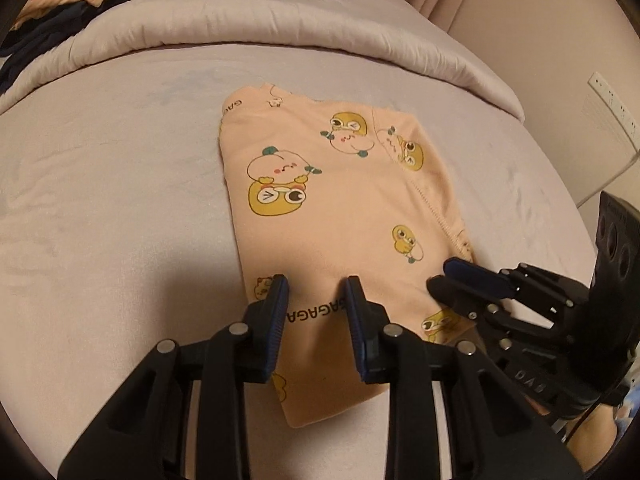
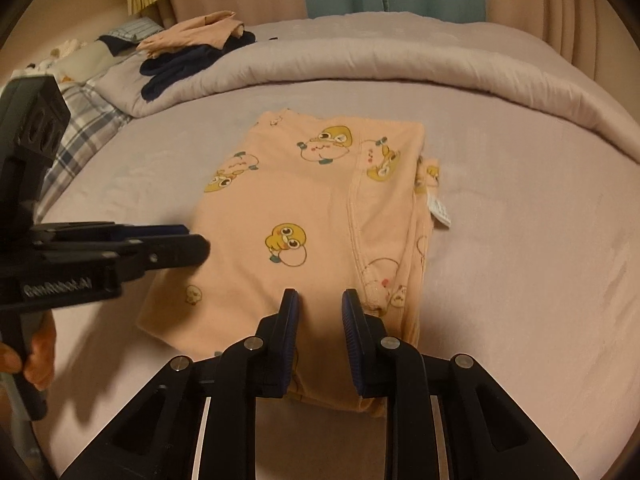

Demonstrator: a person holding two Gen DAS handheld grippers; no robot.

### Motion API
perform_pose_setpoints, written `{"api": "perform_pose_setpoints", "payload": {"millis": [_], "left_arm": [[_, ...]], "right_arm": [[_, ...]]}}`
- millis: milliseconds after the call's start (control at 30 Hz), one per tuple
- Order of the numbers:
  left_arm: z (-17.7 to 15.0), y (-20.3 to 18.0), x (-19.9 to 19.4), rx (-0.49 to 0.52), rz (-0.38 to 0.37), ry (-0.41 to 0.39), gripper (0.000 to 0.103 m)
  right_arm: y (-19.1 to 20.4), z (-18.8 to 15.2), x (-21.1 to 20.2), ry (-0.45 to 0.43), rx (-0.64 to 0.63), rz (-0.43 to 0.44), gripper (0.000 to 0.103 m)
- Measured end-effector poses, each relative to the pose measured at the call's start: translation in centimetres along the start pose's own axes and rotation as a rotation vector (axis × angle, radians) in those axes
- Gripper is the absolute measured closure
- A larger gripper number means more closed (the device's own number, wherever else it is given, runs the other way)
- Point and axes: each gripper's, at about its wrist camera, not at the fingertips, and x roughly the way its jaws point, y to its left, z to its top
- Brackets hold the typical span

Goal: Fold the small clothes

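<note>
A peach garment with yellow cartoon prints [image 1: 336, 200] lies folded into a long rectangle on the bed; it also shows in the right wrist view [image 2: 316, 220]. My left gripper [image 1: 316, 286] is open, its fingers spread over the garment's near end, left part. My right gripper [image 2: 319, 300] is open over the near end, right part, beside a stitched seam. The right gripper also shows in the left wrist view [image 1: 448, 276] at the garment's right edge. The left gripper shows in the right wrist view [image 2: 196, 240] at its left edge. Neither grips cloth.
The pale bed sheet [image 1: 100, 200] surrounds the garment. A rolled duvet [image 1: 280, 20] runs across the back. Folded peach and navy clothes [image 2: 192, 48] sit on it at the far left. A plaid pillow [image 2: 84, 120] lies left. A wall socket strip [image 1: 612, 100] is at the right.
</note>
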Motion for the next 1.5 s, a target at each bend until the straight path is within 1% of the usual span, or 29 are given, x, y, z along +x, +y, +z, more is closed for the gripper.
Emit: {"api": "perform_pose_setpoints", "payload": {"millis": [133,400,1000,1200,1300,1500], "left_arm": [[0.3,0.3,0.1,-0.01,-0.012,0.005,0.075],[0.0,0.1,0.0,-0.012,-0.004,0.009,0.075],[-0.4,-0.5,0.2,0.004,0.032,0.018,0.075],[-0.6,-0.6,0.3,0.015,0.043,0.02,0.075],[-0.8,-0.6,0.2,0.021,0.049,0.02,0.073],[-2.2,-0.7,-0.1,0.065,0.073,0.029,0.073]], "right_arm": [[-0.1,-0.3,-0.2,-0.008,0.03,0.017,0.078],[0.0,-0.8,-0.3,-0.004,0.038,0.025,0.078],[-0.6,-1.0,-0.4,0.004,0.064,0.045,0.078],[-0.7,-1.0,-0.4,0.006,0.066,0.045,0.078],[-0.7,-1.1,-0.4,0.008,0.064,0.042,0.078],[-0.6,-1.5,-0.7,0.016,0.058,0.03,0.078]]}}
